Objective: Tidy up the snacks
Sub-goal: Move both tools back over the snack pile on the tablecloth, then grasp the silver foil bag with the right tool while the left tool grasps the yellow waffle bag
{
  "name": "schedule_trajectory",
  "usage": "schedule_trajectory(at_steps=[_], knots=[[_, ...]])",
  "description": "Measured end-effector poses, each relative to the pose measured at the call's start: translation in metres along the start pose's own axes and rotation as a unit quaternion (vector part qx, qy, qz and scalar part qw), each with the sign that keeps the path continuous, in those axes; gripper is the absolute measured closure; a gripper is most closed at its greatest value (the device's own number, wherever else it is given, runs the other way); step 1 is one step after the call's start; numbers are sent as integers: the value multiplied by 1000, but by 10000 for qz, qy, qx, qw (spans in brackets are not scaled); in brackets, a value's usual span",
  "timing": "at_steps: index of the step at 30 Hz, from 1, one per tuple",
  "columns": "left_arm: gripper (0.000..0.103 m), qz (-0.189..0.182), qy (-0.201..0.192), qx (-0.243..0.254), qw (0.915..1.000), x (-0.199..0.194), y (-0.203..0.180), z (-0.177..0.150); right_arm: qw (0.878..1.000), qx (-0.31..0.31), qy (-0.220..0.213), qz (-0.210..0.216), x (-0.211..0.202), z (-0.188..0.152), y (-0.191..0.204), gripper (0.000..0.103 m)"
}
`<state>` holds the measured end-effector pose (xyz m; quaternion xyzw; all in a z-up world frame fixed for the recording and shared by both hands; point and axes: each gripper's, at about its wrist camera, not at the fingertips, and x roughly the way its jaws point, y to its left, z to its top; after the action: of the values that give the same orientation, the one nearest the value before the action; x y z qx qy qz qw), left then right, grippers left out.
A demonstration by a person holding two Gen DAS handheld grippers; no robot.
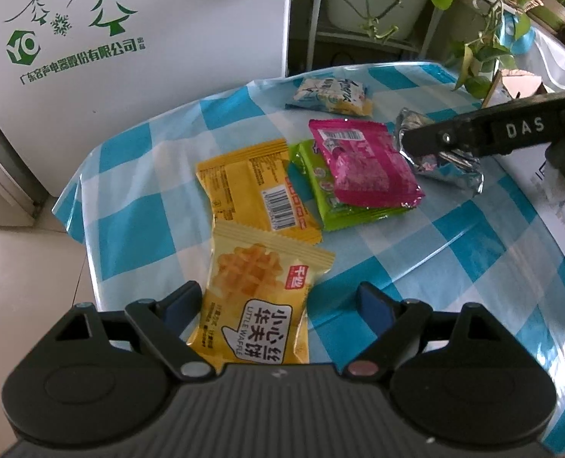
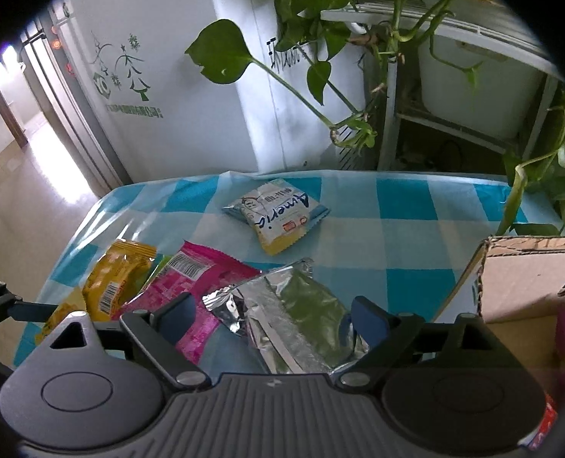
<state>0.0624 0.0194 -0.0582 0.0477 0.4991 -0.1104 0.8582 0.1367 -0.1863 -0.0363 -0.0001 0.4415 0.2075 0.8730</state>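
Currently, the left gripper (image 1: pixel 278 305) stands with its jaws spread wide around the lower half of the waffle packet (image 1: pixel 261 301), pads clear of the wrapper, which lies flat on the checked worktop (image 1: pixel 416 252). At about 12 o'clock from that packet lie a yellow packet (image 1: pixel 252 191), then toward 1 o'clock a green packet (image 1: pixel 320 198) with a pink packet (image 1: pixel 362 164) overlapping it, and a blue-and-white packet (image 1: pixel 330 95) farther off. The right gripper (image 2: pixel 273 316) has its jaws open astride the silver foil packet (image 2: pixel 290 316), not pressing it; a cardboard box (image 2: pixel 530 278) sits at 3 o'clock.
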Motion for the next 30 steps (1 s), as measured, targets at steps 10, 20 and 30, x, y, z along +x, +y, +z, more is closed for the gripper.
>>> schedule_trajectory(at_steps=[10, 20, 30], knots=[[28, -104, -44, 53, 9999, -5, 8, -1, 9955, -548, 540, 549, -15, -5, 11, 12], [8, -199, -16, 364, 9991, -2, 6, -4, 9893, -1299, 666, 67, 0, -15, 22, 10], [0, -139, -24, 264, 9996, 2, 3, -5, 9910, -1173, 605, -242, 17, -19, 24, 8]])
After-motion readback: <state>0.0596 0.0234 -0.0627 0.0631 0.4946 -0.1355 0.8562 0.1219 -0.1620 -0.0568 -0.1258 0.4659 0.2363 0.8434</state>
